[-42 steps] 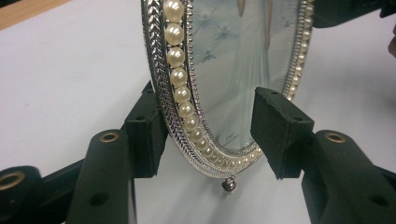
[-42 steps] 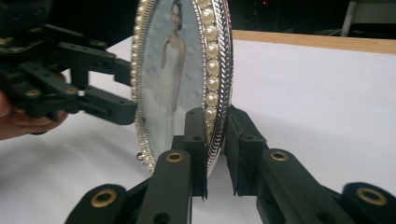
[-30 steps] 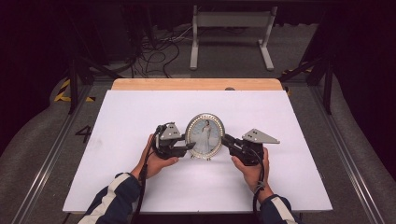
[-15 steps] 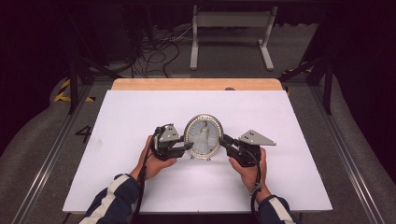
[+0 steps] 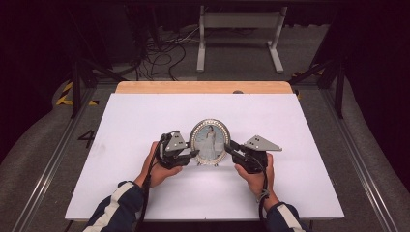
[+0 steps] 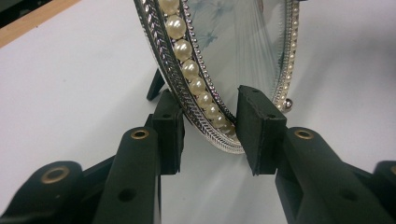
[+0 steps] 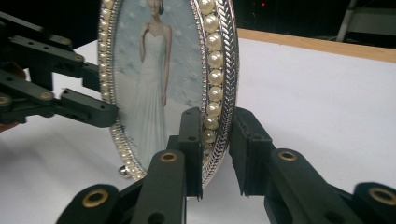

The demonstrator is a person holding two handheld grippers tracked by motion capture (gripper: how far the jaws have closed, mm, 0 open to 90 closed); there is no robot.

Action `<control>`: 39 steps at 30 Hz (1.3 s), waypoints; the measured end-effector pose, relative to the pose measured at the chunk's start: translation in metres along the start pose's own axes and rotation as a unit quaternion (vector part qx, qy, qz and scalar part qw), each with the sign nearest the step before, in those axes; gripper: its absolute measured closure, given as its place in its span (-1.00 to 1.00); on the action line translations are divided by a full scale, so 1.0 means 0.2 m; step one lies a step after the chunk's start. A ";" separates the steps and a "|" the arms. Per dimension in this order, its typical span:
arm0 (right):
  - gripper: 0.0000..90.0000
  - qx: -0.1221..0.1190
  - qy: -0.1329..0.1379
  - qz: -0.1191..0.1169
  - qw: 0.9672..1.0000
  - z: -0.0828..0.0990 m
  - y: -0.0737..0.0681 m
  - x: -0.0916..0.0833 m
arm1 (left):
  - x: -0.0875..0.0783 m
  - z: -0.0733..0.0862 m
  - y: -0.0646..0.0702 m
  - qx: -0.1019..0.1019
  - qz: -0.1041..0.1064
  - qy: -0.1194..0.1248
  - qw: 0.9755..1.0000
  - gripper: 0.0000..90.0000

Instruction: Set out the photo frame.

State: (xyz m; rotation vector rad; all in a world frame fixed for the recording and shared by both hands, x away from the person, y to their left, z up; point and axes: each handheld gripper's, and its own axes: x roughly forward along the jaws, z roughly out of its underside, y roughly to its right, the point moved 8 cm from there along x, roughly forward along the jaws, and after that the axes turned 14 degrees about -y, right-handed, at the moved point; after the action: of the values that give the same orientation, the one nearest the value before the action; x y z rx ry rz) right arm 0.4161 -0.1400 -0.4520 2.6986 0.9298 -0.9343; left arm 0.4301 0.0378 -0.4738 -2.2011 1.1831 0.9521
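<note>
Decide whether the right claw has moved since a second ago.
Yes: the right claw has shifted slightly left, away from the white table's right edge, toward the picture frame.

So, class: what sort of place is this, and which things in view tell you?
Probably a lab or recording studio, not a home: a white-covered table on metal floor rails, dark surroundings, loose cables on the floor and a white metal stand behind.

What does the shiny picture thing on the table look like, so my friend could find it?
Look at the big white table, near the middle of its front half. An oval frame stands there upright between the left gripper and the right gripper. It is silver, ringed with pearls, and holds a picture of a woman in a long white dress.
</note>
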 end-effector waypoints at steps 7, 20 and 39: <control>0.68 -0.006 -0.003 0.007 1.000 0.00 -0.01 -0.01 | 0.01 0.00 -0.01 -0.001 0.011 0.005 1.000 0.40; 0.65 -0.029 -0.010 0.017 0.999 0.00 -0.01 0.00 | 0.01 0.01 0.00 0.012 -0.002 0.003 1.000 0.38; 0.74 -0.059 -0.016 0.029 0.998 -0.01 -0.01 -0.03 | -0.05 0.01 -0.01 0.012 -0.020 0.015 1.000 0.42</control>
State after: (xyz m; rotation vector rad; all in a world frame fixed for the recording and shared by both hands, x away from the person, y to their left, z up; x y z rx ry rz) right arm 0.4120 -0.1418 -0.4472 2.5895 0.8679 -0.8802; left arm 0.4281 0.0457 -0.4680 -2.2196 1.1547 0.8870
